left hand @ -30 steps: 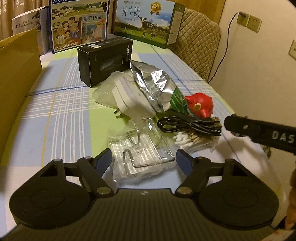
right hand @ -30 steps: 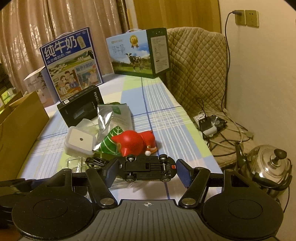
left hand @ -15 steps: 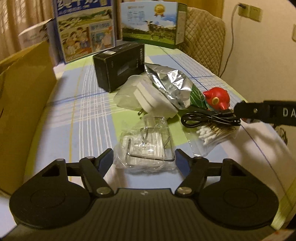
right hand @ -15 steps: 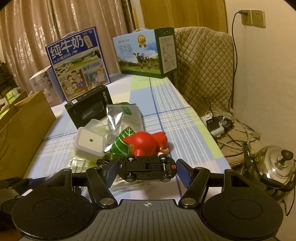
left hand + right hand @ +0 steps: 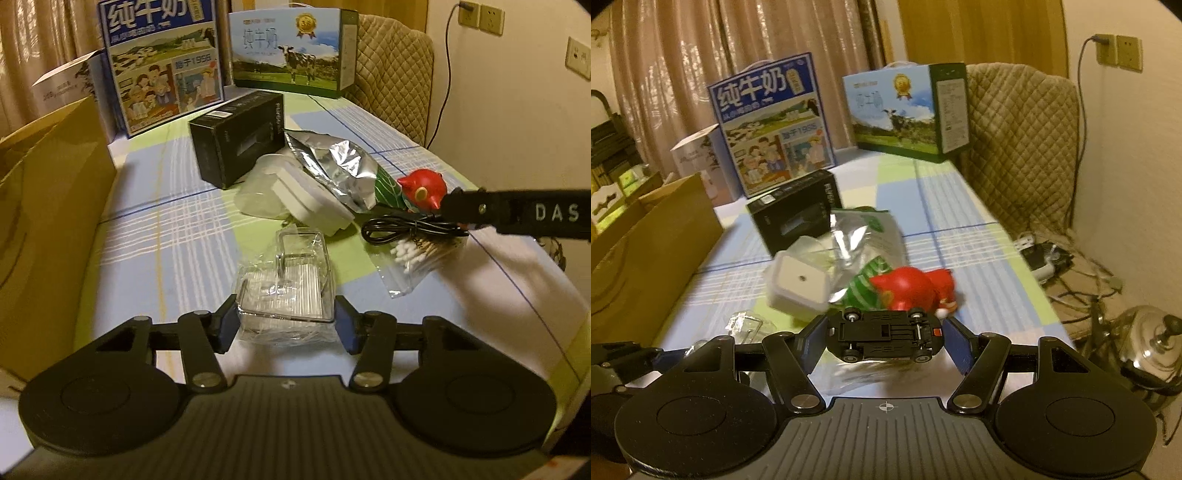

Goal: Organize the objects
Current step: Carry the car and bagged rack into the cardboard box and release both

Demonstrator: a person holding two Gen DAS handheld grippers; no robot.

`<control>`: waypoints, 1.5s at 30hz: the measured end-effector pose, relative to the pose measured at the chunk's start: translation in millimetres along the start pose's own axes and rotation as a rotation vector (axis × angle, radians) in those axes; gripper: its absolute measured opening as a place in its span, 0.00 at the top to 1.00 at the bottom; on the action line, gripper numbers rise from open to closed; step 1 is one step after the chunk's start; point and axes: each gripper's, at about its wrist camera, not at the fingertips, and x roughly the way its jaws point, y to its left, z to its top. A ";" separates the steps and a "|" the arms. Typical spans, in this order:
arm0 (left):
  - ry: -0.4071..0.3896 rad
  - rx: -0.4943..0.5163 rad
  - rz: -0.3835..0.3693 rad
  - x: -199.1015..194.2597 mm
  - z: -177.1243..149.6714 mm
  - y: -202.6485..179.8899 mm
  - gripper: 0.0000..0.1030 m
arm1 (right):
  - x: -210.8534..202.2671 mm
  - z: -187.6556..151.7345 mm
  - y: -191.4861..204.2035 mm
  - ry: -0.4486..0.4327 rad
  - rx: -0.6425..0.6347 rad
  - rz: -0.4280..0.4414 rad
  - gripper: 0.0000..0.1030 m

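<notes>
Toy car (image 5: 884,335), black and turned underside up with its four wheels and axles showing, sits crosswise between the fingers of the right hand-held gripper (image 5: 884,338), which is clamped on its two ends above the tabletop (image 5: 960,206). The left hand-held gripper (image 5: 286,325) has its fingers at either side of a clear plastic packet holding a bent wire rack (image 5: 286,295); whether they press it I cannot tell.

Writing: the other gripper's arm, seen from the left wrist camera, carries the white letters "DAS". A blue milk carton (image 5: 164,70) at the far end of the tabletop reads "纯牛奶" and "1956" above a cartoon family. Beside it stands a second milk carton (image 5: 291,51) with "纯牛奶", a gold medal badge and a cow on a meadow. A black box (image 5: 240,136) lies in front of them; its side lettering is too blurred to read.

Clustered at mid-table are a crumpled silver foil bag (image 5: 332,166), a white plug adapter (image 5: 314,203), a red toy figure (image 5: 423,188), a coiled black cable (image 5: 402,229) and a bag of cotton swabs (image 5: 417,254). A brown cardboard box (image 5: 44,206) stands at the left edge. The cloth is checked in blue, green and white.
</notes>
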 end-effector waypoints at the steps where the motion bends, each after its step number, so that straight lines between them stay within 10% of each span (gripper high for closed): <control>1: 0.000 -0.006 0.001 -5.8 0.3 4.2 0.53 | -1.4 0.3 1.3 0.005 0.008 0.022 0.38; 23: -0.149 -0.061 0.174 -163.2 37.4 147.0 0.53 | -39.4 64.2 185.3 -0.035 -0.232 0.325 0.38; 45: -0.098 -0.122 0.257 -150.1 26.0 268.3 0.53 | 56.2 76.9 305.8 0.071 -0.334 0.452 0.38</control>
